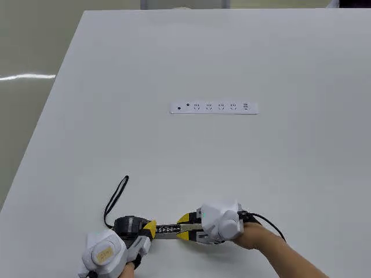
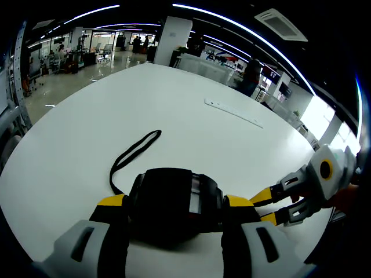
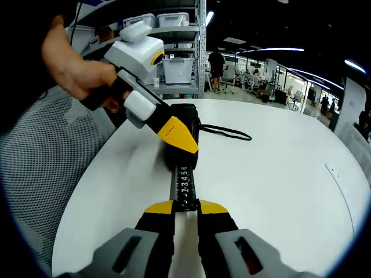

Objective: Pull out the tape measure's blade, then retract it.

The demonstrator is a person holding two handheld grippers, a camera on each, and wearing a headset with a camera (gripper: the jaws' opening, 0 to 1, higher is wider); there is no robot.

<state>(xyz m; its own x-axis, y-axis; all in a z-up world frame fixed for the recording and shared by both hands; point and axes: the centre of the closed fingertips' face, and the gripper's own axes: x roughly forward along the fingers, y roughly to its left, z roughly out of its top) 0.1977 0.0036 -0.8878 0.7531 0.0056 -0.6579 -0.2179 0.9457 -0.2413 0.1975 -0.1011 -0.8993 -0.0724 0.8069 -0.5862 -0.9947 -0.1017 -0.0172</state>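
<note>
The black tape case (image 1: 130,225) sits at the near edge of the white table (image 1: 243,168). The left gripper (image 2: 174,202) holds it tight between its jaws. A short bit of blade (image 3: 184,179) runs right from the case to the right gripper (image 3: 185,207). Its jaws are pinched almost shut on the blade's end (so the pull should go right, along the blade).

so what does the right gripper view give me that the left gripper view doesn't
Right gripper view: the printed numbers on the blade, pinched in the right claw, plus storage shelves and the hand holding the other gripper.
Left gripper view: the left claw clamped on both sides of the black case, seen along its own jaws.
Both: the case, its strap and the white table.
</note>
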